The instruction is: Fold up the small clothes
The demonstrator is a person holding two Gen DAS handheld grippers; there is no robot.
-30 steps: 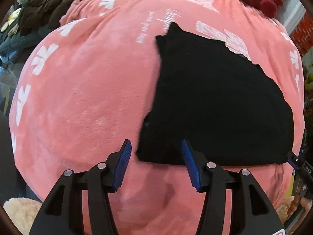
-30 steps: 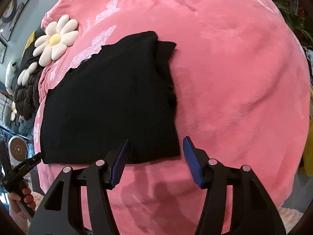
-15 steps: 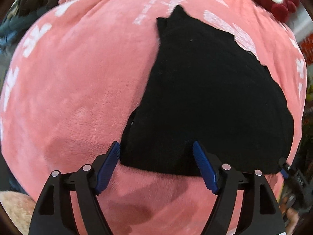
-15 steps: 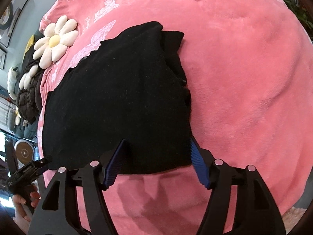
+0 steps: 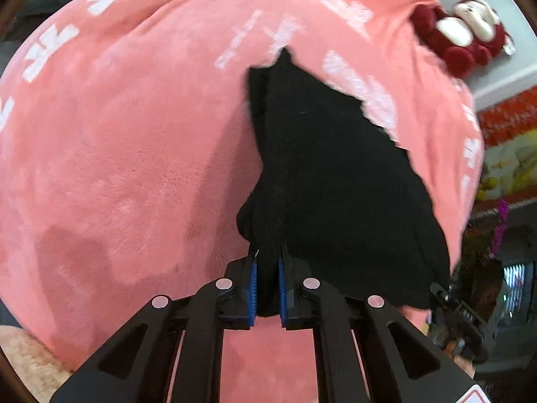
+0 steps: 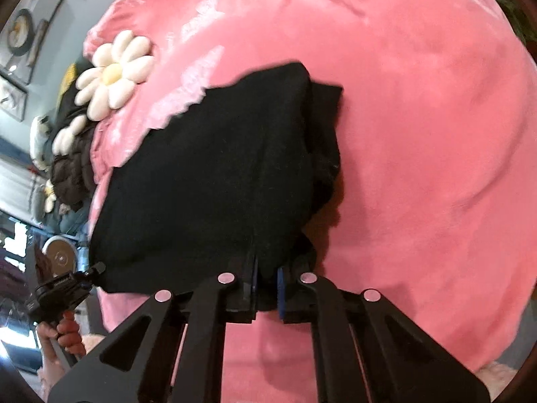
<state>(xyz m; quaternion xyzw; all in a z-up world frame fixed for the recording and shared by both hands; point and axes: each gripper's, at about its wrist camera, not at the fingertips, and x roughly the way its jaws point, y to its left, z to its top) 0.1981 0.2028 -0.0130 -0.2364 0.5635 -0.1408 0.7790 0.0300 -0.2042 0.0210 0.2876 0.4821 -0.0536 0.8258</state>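
Note:
A black garment (image 5: 335,174) lies half folded on a pink blanket (image 5: 134,134). My left gripper (image 5: 267,268) is shut on the garment's near left corner, black cloth bunched between its blue pads. In the right wrist view the same garment (image 6: 214,174) spreads up and left, and my right gripper (image 6: 266,273) is shut on its near right corner. Both near corners are lifted a little off the blanket. The other gripper (image 6: 70,285) shows at the lower left of the right wrist view, held by a hand (image 6: 67,332).
A white daisy cushion (image 6: 114,74) and dark padded cushions (image 6: 70,168) lie at the blanket's far left edge. A dark red plush toy (image 5: 466,40) sits at the far right. Shelves and flowers (image 5: 500,211) stand beyond the bed's right side.
Both grippers came down over the garment's near edge with jaws wide, then shut on its two near corners. The near edge has been lifted and bunched.

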